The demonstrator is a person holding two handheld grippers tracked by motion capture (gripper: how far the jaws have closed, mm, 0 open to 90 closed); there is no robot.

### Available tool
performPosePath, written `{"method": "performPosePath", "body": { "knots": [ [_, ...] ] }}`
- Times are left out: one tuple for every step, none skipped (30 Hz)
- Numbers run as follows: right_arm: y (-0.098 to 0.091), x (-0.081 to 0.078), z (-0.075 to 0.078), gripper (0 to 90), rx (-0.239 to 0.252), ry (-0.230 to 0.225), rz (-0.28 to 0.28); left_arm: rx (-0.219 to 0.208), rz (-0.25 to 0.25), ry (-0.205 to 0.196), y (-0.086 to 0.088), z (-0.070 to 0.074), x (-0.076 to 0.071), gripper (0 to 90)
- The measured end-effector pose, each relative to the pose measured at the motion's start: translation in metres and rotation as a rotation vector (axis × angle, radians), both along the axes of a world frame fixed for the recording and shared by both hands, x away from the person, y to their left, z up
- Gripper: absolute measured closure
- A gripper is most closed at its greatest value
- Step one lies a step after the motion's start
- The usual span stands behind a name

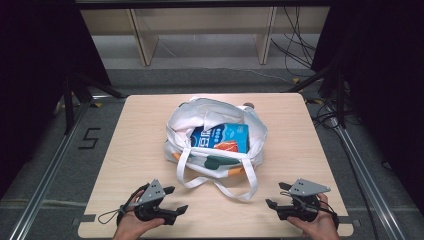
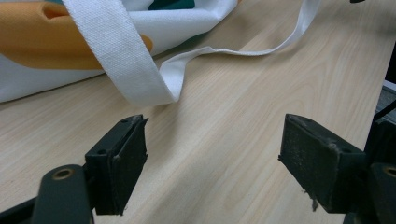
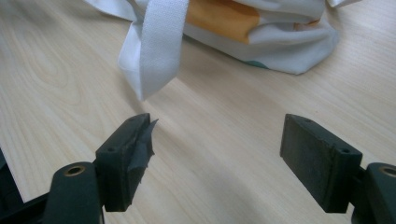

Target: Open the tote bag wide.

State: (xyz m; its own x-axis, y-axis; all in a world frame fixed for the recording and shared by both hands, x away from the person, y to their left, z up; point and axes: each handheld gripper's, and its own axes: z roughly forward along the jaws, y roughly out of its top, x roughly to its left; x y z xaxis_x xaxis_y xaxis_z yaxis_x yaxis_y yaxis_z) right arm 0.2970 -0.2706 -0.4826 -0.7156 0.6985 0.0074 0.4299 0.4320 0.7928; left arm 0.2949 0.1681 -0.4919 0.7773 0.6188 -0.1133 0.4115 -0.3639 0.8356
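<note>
- While nothing is gripped, left gripper [image 1: 172,199] and right gripper [image 1: 278,195] rest near, jaws wide, ready for the straps [image 1: 216,186].
- Bag [image 1: 212,131]: table [image 1: 135,150] centre, mouth open, blue packet [image 1: 222,137] inside.

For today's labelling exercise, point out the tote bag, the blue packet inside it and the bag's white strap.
tote bag [image 1: 176,131]: high view, its white left wall.
blue packet [image 1: 220,135]: high view, middle of its printed face.
white strap [image 2: 125,56]: left gripper view, the flat band near the fold.
</note>
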Motion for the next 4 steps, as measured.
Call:
{"method": "performPosePath", "body": {
  "knots": [
    [0.0000, 0.0004, -0.0004, 26.2, -0.003, -0.003, 0.003, 0.000, 0.000, -0.001, 0.0001, 0.0001, 0.0001, 22.0],
    [0.0001, 0.0005, -0.0005, 26.1, -0.004, -0.002, 0.002, 0.009, -0.004, -0.002, 0.0008, 0.0003, 0.0004, 22.0],
    [0.0001, 0.0006, -0.0008, 26.0, -0.004, 0.003, 0.003, 0.004, -0.004, -0.003, 0.0005, -0.0003, 0.0007, 22.0],
    [0.0000, 0.0007, -0.0009, 26.0, -0.005, 0.004, 0.003, 0.005, 0.011, 0.015, 0.0001, -0.0002, -0.0006, 22.0]
  ]
}}
